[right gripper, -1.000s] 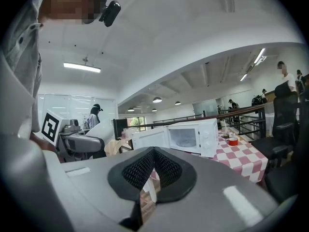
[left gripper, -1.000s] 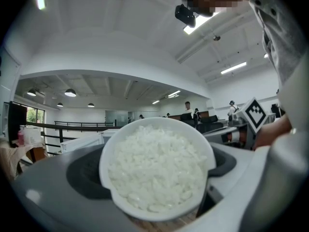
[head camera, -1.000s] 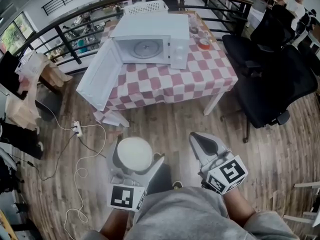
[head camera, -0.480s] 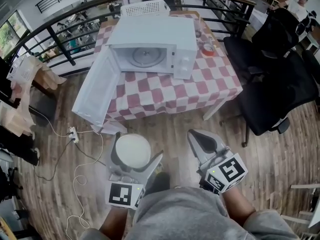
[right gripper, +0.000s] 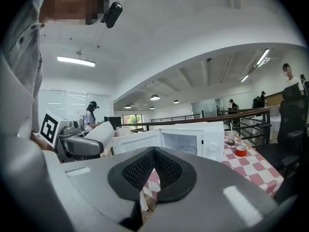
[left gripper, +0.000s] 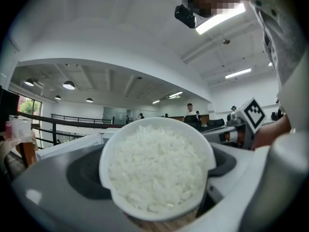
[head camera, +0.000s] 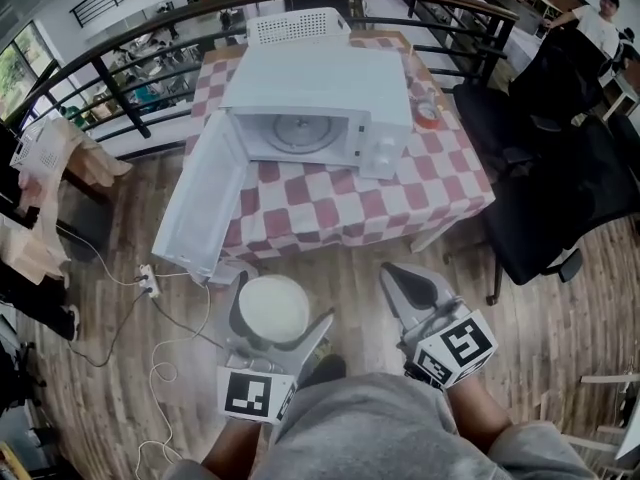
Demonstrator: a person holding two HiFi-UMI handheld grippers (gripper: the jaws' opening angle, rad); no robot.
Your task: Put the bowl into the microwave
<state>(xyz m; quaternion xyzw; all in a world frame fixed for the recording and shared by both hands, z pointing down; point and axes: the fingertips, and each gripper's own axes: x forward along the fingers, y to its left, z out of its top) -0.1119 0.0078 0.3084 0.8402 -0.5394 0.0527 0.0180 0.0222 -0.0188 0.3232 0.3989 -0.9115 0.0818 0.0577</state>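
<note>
A white bowl (head camera: 270,306) full of rice sits between the jaws of my left gripper (head camera: 275,315), which is shut on it low over the wooden floor. In the left gripper view the bowl (left gripper: 157,173) fills the space between the jaws. My right gripper (head camera: 398,274) is beside it on the right, shut and holding nothing; its pads (right gripper: 153,164) meet. Ahead, a white microwave (head camera: 310,88) stands on the checked table (head camera: 400,193), its door (head camera: 200,203) swung wide open to the left and its turntable (head camera: 295,128) showing. The microwave (right gripper: 193,139) also shows in the right gripper view.
Black office chairs (head camera: 560,158) stand right of the table. A red-and-white tape roll (head camera: 428,115) and a white basket (head camera: 297,25) share the tabletop. A railing (head camera: 130,43) runs behind. A power strip with cable (head camera: 150,283) lies on the floor to the left.
The table and microwave have drawn closer and lower in the head view. Both grippers keep their pose, the left still shut on the bowl.
</note>
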